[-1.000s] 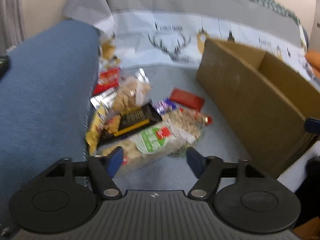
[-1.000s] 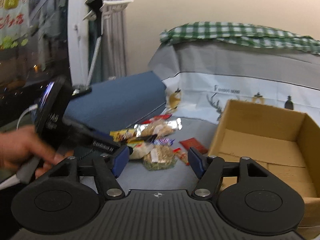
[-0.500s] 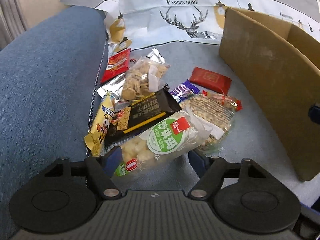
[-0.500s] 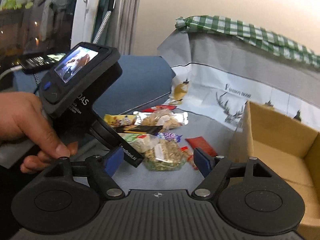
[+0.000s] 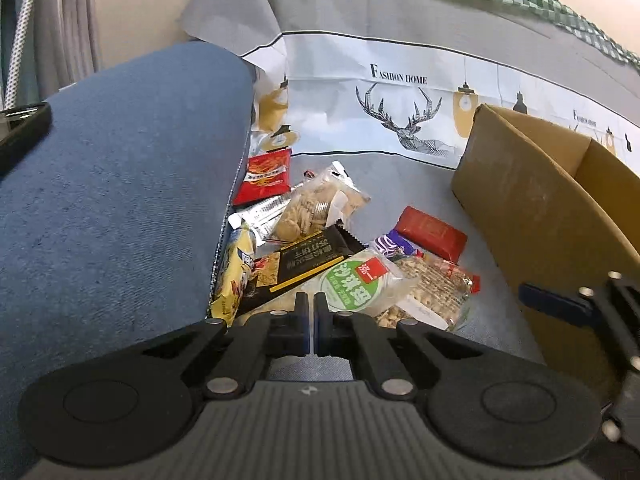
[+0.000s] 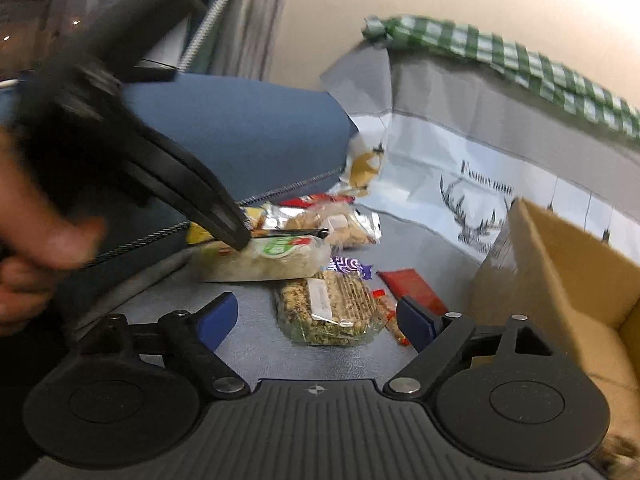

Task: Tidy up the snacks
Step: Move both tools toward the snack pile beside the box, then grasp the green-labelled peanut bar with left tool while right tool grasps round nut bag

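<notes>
Fingers (image 5: 301, 308) of the left gripper (image 5: 311, 312) are pressed together at the near edge of the green-label snack bag (image 5: 356, 280). Whether they pinch its wrapper cannot be told. The right gripper (image 6: 316, 316) has its fingers (image 6: 222, 314) spreading wider and gripping nothing, with the clear grain-bar pack (image 6: 332, 308) lying just ahead of them.

A blue armrest (image 5: 120, 200) borders the grey deer-print cover (image 5: 400, 184) on the left. An open cardboard box (image 5: 532, 216) stands on the cover to the right, apart from the snacks.

The snacks are heaped against the armrest. The green-label bag overlaps a black packet (image 5: 308, 256), and a biscuit bag (image 5: 312, 208) lies behind them. A yellow packet (image 5: 236, 272) lies along the armrest seam, a red sachet (image 5: 266, 176) is farthest back, and a red bar (image 5: 432, 228) lies nearest the box.

A hand (image 6: 36, 248) holds the left gripper.
</notes>
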Available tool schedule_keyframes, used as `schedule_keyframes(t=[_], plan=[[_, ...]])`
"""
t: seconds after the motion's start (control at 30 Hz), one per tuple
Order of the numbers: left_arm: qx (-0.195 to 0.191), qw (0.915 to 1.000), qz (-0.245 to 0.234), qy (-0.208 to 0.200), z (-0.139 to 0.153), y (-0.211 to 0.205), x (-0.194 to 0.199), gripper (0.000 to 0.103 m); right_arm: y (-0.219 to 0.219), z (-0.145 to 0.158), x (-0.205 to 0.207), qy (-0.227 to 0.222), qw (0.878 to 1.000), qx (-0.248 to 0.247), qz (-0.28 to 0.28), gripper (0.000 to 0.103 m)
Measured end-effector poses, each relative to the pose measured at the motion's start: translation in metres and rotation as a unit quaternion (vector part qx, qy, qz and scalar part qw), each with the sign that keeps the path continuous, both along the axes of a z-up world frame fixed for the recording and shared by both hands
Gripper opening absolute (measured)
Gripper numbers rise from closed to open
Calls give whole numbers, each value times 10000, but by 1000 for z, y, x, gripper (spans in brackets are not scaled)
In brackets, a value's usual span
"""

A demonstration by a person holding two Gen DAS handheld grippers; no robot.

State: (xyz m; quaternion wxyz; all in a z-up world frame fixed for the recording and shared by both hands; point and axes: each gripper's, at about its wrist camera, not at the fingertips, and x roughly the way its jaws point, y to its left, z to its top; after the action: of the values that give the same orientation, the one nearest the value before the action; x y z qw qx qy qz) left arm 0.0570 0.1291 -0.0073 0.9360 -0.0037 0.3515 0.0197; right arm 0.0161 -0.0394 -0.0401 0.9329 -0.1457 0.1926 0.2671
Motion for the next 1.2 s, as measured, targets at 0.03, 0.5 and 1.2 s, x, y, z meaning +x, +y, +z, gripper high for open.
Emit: schedule_keyframes(t=[0.03, 0.5, 1.2], plan=[[10, 10000, 0, 13, 0, -1, 1, 1, 2, -3, 7, 72, 9999, 50, -65, 90], [52, 9997, -215, 90, -3, -2, 2, 48, 7, -25, 79, 1057, 9926, 603, -32, 76], [-441, 9984, -356, 26, 6, 5, -8, 59, -22, 31, -37, 1191, 9919, -377, 232, 76]])
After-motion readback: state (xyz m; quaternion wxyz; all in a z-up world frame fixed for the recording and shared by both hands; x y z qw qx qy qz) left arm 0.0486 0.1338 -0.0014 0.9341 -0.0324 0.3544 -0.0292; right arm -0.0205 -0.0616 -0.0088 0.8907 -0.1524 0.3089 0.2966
